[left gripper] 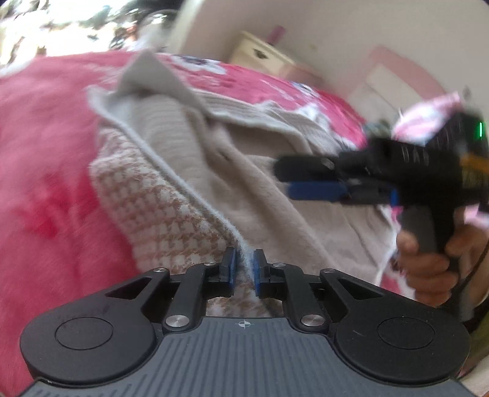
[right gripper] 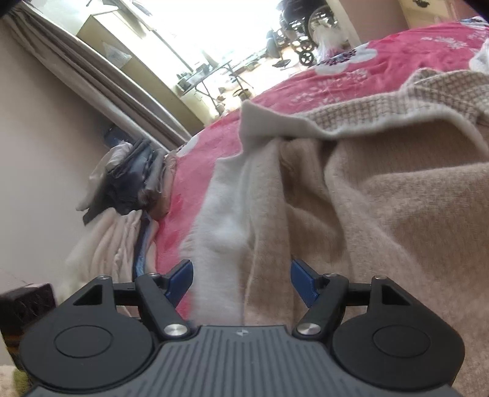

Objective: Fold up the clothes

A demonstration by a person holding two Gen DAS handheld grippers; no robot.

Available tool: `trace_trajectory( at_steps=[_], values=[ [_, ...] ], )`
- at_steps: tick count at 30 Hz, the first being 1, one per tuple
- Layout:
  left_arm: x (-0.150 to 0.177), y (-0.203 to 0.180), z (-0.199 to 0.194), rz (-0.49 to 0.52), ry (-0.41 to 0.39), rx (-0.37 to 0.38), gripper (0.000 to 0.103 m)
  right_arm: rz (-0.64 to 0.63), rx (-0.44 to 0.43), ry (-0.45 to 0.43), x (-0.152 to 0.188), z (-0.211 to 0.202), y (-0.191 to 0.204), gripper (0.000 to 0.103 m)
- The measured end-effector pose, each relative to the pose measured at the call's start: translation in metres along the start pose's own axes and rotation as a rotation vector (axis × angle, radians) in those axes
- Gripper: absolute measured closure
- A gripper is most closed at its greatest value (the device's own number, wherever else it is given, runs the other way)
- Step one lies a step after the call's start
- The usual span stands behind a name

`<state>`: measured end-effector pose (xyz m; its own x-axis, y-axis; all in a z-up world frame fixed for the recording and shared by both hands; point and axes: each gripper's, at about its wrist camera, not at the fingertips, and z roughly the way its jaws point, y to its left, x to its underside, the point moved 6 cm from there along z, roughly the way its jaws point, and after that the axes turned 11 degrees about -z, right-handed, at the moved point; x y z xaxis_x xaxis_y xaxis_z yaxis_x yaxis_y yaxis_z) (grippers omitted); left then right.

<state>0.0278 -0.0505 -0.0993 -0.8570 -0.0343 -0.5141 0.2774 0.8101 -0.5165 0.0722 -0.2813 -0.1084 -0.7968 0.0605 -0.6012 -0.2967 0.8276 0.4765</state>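
Observation:
A beige knit garment [left gripper: 244, 171] with a houndstooth panel [left gripper: 159, 207] and a white trimmed edge lies rumpled on a pink blanket [left gripper: 45, 183]. My left gripper [left gripper: 244, 265] is shut on the garment's white edge, its blue pads pinching the trim at the bottom of the left wrist view. My right gripper [left gripper: 282, 178] hovers over the garment's right part, held by a hand [left gripper: 428, 262]. In the right wrist view the right gripper [right gripper: 241, 271] stands open, its fingers wide apart over a white and beige fold of the garment [right gripper: 382, 198], holding nothing.
The pink floral blanket [right gripper: 382, 61] covers a bed. A pile of other clothes [right gripper: 122, 189] lies at the bed's edge against the wall. A cream dresser [left gripper: 262, 52] stands behind the bed. A bright window and a wheelchair [right gripper: 305, 24] are far back.

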Motion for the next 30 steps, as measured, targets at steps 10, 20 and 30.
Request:
trace_trajectory(
  at_steps=[10, 20, 30],
  values=[
    [0.015, -0.016, 0.016, 0.174, 0.000, -0.028, 0.081, 0.012, -0.067, 0.141, 0.022, 0.038, -0.004, 0.050],
    [0.024, -0.011, 0.014, 0.205, 0.023, -0.041, 0.063, -0.120, 0.057, 0.202, 0.033, 0.054, -0.002, 0.072],
    [0.031, -0.009, 0.009, 0.268, 0.024, -0.083, 0.052, -0.344, 0.136, 0.235, 0.037, 0.062, 0.025, 0.094]
  ],
)
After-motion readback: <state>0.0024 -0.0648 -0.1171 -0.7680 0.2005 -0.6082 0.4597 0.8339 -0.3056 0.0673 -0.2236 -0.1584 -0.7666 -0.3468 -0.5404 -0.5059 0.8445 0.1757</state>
